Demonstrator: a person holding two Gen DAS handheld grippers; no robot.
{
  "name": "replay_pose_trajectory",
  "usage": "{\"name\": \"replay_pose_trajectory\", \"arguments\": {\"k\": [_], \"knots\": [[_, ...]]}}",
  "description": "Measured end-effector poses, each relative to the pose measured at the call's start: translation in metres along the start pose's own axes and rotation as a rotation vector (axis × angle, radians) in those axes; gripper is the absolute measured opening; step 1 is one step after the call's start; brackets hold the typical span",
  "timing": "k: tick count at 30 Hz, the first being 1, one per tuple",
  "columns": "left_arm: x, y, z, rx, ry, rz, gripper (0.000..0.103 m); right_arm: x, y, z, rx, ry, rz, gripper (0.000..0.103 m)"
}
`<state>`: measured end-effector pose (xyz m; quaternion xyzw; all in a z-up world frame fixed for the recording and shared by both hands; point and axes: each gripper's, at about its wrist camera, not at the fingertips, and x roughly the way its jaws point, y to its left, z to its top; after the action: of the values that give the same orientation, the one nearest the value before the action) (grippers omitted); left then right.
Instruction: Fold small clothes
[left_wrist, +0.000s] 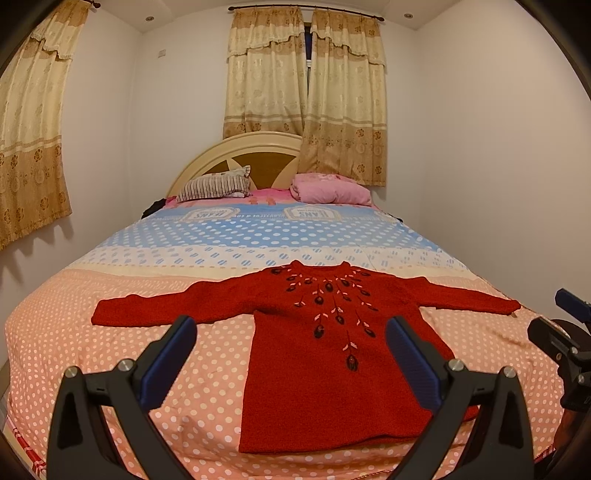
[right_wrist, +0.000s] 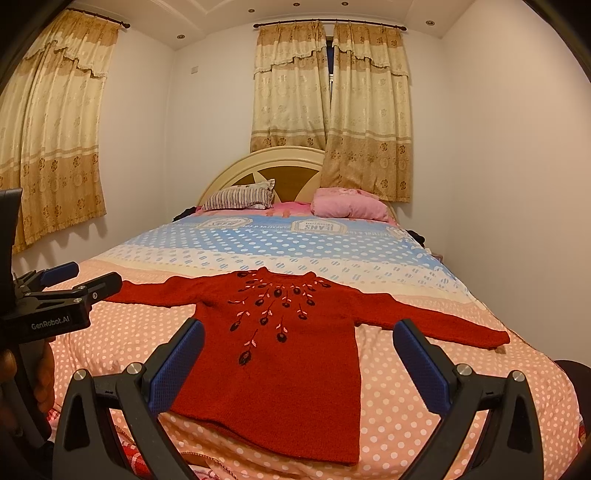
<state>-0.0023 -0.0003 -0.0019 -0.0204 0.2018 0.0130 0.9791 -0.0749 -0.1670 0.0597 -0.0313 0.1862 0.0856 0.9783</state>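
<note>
A small red knitted sweater with dark embroidered flowers down its chest (left_wrist: 332, 354) is lying flat and face up on the dotted pink, cream and blue bedspread (left_wrist: 147, 295), close to the foot edge of the bed. Its hem is running along that near edge, its neckline is pointing toward the cream arched headboard (left_wrist: 240, 147), and both sleeves are stretching straight out toward the bed's two side edges, so the widest line of the garment is lying across the bed, at right angles to the way both cameras are looking.

The left gripper (left_wrist: 291, 323) is hovering above the foot edge with its blue-padded fingers spread wide apart and nothing between them; the sweater's body is sitting ahead of it and a little to the right, with the left sleeve (left_wrist: 155, 310) reaching out just past the left finger. The right gripper (right_wrist: 297, 326) is likewise hanging clear of the cloth, its fingers apart and empty; here the body is lying ahead and slightly left, and the right sleeve (right_wrist: 443, 321) is passing just beyond the right finger toward the right side edge.

Judging from this, no fold has been started. Each gripper is nearer to its own sleeve, so the likely opening is for each to take the cuff on its side and bring it in across the chest. The loose knit may sag or drag if pinched at only one point.

A striped pillow (left_wrist: 214, 184) and a pink pillow (left_wrist: 332, 188) are resting by the headboard, well apart from the sweater.
</note>
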Motion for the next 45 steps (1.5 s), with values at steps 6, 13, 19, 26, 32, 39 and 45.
{"name": "replay_pose_trajectory", "arguments": {"k": [6, 13, 19, 26, 32, 39, 45], "knots": [[0.000, 0.001, 0.000, -0.001, 0.001, -0.002, 0.103, 0.000, 0.002, -0.001, 0.000, 0.003, 0.003, 0.102], [0.000, -0.001, -0.002, -0.003, 0.003, 0.000, 0.103, 0.000, 0.004, -0.003, -0.003, 0.004, 0.002, 0.102], [0.000, 0.000, -0.003, -0.004, 0.005, -0.001, 0.103, 0.000, 0.004, -0.003, -0.003, 0.005, 0.002, 0.102], [0.002, 0.001, -0.004, -0.007, 0.009, -0.001, 0.103, 0.001, 0.005, -0.005, -0.005, 0.007, 0.006, 0.102], [0.003, 0.003, -0.005, -0.008, 0.010, -0.003, 0.103, 0.001, 0.005, -0.005, -0.006, 0.010, 0.007, 0.102], [0.003, 0.003, -0.006, -0.009, 0.012, -0.003, 0.103, 0.001, 0.007, -0.007, -0.007, 0.012, 0.010, 0.102], [0.005, 0.004, -0.010, -0.010, 0.021, -0.002, 0.103, 0.003, 0.007, -0.010, -0.008, 0.019, 0.018, 0.102]]}}
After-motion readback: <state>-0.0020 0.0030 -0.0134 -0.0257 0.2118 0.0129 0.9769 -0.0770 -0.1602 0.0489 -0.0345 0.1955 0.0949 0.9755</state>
